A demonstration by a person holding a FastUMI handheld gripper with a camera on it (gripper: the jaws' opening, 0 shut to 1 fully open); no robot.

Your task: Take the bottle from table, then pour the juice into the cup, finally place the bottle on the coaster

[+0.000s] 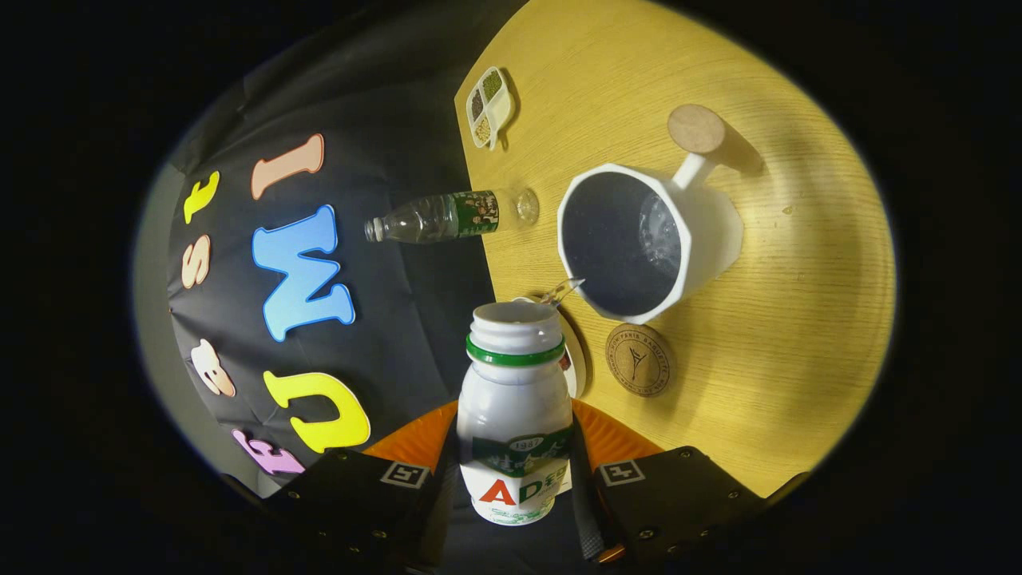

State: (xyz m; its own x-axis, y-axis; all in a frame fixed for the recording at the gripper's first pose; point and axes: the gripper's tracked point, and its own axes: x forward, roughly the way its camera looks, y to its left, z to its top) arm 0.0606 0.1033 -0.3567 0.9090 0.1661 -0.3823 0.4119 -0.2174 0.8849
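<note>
Hand-held gripper (515, 479), low in the middle of the frame, is clenched on the bottle (515, 407), one finger pressing each side of its labelled body, so the open neck stays free ahead of the fingers. The whole view is rolled (the tabletop (798, 319) runs up the right side of the frame), which suggests the bottle is tipped for pouring. Its mouth points toward the white cup (647, 239), right of centre just beyond the bottle, and a thin stream seems to reach the cup's near rim. Liquid glints inside the cup. A round coaster (639, 359) lies just below the cup, free for the bottle later. Further off, upper centre, a clear plastic bottle (447, 217) and a small divided dish (489, 105) sit by the tabletop's edge.
</note>
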